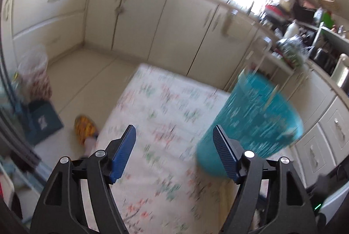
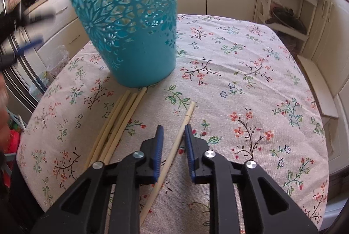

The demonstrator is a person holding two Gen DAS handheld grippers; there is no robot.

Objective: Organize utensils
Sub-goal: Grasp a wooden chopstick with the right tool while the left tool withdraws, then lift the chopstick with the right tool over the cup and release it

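A teal cut-out plastic basket (image 2: pixel 130 38) stands upright on the floral tablecloth (image 2: pixel 240 81). A bundle of several pale wooden chopsticks (image 2: pixel 115 125) lies just in front of it. One single chopstick (image 2: pixel 187 116) lies apart to their right. My right gripper (image 2: pixel 174 126) straddles this chopstick with its jaws narrow, and a gap shows on both sides of the stick. In the blurred left wrist view my left gripper (image 1: pixel 173 128) is open and empty over the cloth, with the basket (image 1: pixel 257 120) just past its right finger. The left gripper (image 2: pixel 47 28) also shows as a blur left of the basket.
Cream kitchen cabinets (image 1: pixel 141 22) run behind the table. A white shelf rack (image 2: pixel 283 5) and a low bench (image 2: pixel 316 85) stand to the right. On the floor left of the table lie a yellow slipper (image 1: pixel 85 129) and a teal box (image 1: pixel 43 122).
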